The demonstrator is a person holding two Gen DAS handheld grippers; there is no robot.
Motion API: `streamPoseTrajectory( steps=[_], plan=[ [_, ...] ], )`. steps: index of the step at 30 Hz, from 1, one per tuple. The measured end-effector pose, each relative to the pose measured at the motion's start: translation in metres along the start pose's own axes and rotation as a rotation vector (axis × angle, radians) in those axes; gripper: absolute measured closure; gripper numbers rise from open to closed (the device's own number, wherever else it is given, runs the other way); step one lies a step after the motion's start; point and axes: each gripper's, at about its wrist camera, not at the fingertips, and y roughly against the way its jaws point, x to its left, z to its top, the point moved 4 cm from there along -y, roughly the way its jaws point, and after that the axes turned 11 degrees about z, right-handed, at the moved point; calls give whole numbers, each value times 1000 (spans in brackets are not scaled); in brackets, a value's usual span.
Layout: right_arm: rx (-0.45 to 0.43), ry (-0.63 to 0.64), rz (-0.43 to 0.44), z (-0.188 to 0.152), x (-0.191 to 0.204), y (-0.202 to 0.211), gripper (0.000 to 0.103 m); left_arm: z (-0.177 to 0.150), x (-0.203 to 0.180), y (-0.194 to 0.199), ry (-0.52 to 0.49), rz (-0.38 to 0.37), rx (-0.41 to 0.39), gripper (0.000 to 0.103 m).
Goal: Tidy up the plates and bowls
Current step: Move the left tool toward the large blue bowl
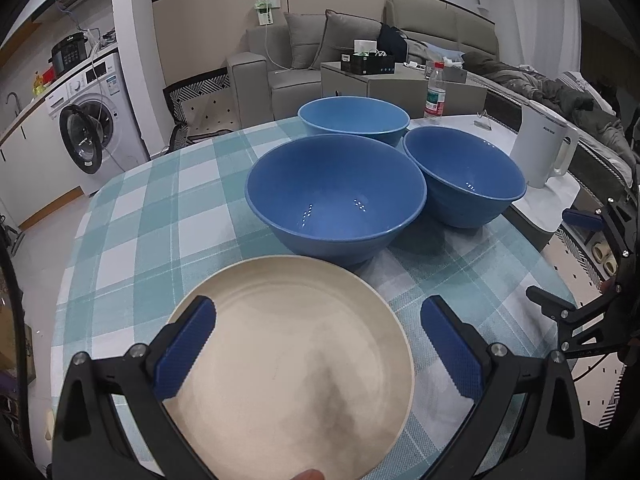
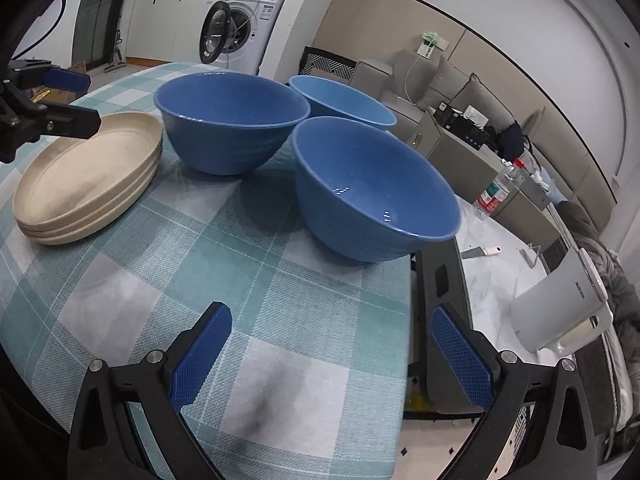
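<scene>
Checked cloth covers the tabletop (image 2: 280, 312) of a small flat, washing machine (image 2: 236, 20) and sofa (image 1: 280, 60) behind. Three cream plates (image 2: 88, 176) sit stacked at the near left, apparently finished. Three blue bowls remain separate: the middle bowl (image 1: 336, 196) just beyond the plates, the right bowl (image 1: 464, 176) beside it, perhaps touching, the far bowl (image 1: 354, 118) behind. Left tool (image 1: 316, 348) hovers wide open over the stack, holding nothing; right tool (image 2: 332, 356) waits equally wide and empty near the tabletop's right edge. Nesting the bowls looks like the remaining job.
</scene>
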Motion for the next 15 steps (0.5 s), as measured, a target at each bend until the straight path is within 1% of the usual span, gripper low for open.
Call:
streamPoseTrajectory(
  steps=[9,15],
  plan=[
    [28,-25,-76,-10,-29,29,1,23,-16,-12,-28,-38,3,0],
    [25,-24,-124,-1,-43,57,1,40,-20,-12,-36,-65,-10,0]
  ],
)
